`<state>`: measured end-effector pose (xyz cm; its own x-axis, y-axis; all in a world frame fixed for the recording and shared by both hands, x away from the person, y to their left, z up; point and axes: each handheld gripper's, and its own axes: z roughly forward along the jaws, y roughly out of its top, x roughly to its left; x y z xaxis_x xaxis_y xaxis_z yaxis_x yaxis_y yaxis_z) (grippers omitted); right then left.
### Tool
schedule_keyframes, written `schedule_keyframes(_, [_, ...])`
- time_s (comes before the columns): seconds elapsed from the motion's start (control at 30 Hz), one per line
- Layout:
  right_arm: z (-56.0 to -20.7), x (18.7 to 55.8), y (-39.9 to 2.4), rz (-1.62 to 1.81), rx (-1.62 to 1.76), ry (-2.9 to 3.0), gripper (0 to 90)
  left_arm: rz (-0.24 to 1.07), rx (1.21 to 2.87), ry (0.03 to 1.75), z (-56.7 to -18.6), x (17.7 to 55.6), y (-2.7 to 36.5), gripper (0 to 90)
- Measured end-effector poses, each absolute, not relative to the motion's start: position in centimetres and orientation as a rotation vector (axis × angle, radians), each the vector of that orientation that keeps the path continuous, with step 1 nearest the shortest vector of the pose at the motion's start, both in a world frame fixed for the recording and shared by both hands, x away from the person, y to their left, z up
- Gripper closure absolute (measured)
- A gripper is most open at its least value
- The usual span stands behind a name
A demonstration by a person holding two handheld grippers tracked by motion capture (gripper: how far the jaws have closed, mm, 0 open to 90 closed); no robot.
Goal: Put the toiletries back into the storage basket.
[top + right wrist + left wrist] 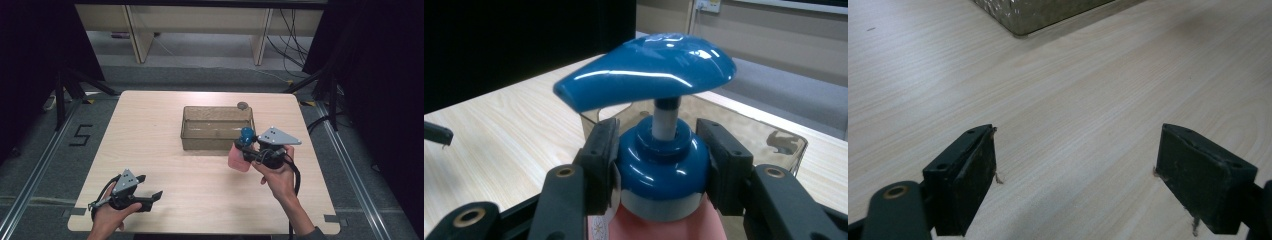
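Between right gripper (659, 165) jaws, blue pump bottle (659, 150) collar, clamped.

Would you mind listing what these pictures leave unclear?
- Pink bottle: its base is hidden by the right gripper in the high view, so lifted or resting is unclear.
- Bottle label: cut off by the right gripper view's bottom edge.
- Small round object behind the clear bin: too small to identify.

Wooden surface (150, 150) carries a clear rectangular bin (216, 128) with a small round grey object (242, 105) just beyond its far right corner. Right claw (243, 148) grips a pink pump bottle (239, 159), blue-headed, near the bin's front right corner. Left claw (149, 191) hovers near the front left edge, jaws apart.
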<state>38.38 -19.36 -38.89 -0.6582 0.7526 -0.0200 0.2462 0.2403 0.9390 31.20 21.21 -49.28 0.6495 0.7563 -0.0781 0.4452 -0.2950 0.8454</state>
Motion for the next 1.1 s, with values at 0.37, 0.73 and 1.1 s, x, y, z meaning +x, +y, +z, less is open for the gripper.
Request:
schedule_keyframes(0.37, [-37.9, 38.9, -19.2, 1.411, 0.931, 2.065, 53.7, 0.424, 1.934, 0.936, -49.2, 31.3, 21.2, 15.7])
schedule_keyframes(0.73, [-37.2, 40.5, -19.0, 1.433, 0.901, 2.042, 53.8, 0.415, 1.948, 0.939, -49.3, 31.3, 21.1, 15.8])
schedule_keyframes(1.1, [-35.8, 43.0, -18.7, 1.419, 0.924, 2.013, 53.7, 0.424, 1.941, 0.949, -49.2, 31.3, 21.3, 15.7])
